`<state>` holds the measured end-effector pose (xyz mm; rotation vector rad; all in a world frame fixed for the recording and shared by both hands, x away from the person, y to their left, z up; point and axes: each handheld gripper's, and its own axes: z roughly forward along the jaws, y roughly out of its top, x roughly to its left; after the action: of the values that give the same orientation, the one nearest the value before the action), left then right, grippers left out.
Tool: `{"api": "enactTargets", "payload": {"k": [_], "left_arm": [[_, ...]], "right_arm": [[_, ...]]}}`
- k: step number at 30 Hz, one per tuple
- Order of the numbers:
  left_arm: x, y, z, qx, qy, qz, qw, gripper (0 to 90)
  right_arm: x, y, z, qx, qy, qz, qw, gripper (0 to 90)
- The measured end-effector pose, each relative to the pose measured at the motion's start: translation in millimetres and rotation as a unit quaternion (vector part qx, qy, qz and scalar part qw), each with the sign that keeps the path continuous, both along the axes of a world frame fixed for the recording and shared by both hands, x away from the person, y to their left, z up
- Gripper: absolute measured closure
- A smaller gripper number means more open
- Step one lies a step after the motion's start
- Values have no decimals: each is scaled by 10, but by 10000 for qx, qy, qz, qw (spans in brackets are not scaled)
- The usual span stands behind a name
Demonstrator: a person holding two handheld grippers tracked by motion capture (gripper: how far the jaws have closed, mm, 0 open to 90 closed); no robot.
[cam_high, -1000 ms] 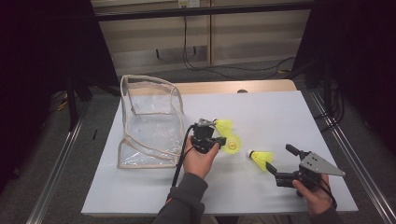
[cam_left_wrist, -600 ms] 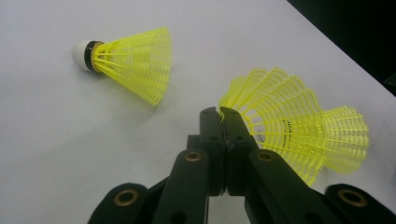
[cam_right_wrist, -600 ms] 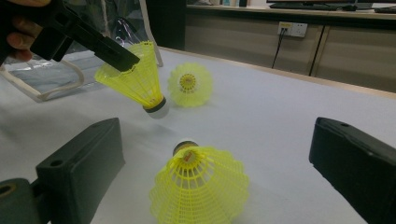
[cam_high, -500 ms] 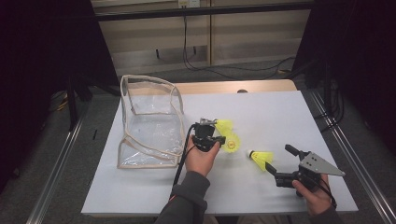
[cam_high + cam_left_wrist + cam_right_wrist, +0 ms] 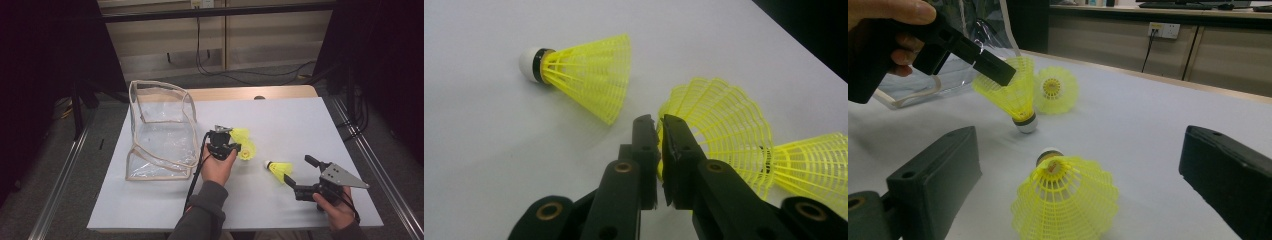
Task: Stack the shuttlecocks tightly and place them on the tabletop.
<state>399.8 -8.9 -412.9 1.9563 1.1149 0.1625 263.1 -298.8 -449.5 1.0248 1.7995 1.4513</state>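
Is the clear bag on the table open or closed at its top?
Open: the clear bag stands with its beige-trimmed top rim spread wide, nothing visible inside.

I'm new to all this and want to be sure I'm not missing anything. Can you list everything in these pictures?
shuttlecocks: three, yellow with white tips; one pinched at its skirt rim by the left gripper, tip near the sheet; one on its side just behind it; one lying between the right gripper's jaws
bag: one, clear with beige trim, standing open on the table's left part
sheet: one, white, covering the table
table: one, wooden edge at the far side
cables: dark, on the floor beyond the table
left gripper: black, jaws just eased slightly, pads pressing the skirt rim
right gripper: black, jaws wide apart
hands: two, one per gripper
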Motion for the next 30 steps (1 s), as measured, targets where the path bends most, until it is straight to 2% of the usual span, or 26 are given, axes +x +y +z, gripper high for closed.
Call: {"api": "enactTargets", "payload": {"k": [9,15,24,30], "left_arm": [[57,-31,-23,-237,-198,278,9991,820],[68,-64,-41,-376,-266,241,9986,836],[50,-49,4,-191,-318,230,9990,885],[40,-12,87,50,-381,316,9988,886]], "right_arm": [[3,2,-4,5,8,7,10000,23],[6,-2,-6,20,9,7,10000,23],[7,0,-6,10,16,18,10000,24],[5,0,-3,31,5,10,10000,23]]}}
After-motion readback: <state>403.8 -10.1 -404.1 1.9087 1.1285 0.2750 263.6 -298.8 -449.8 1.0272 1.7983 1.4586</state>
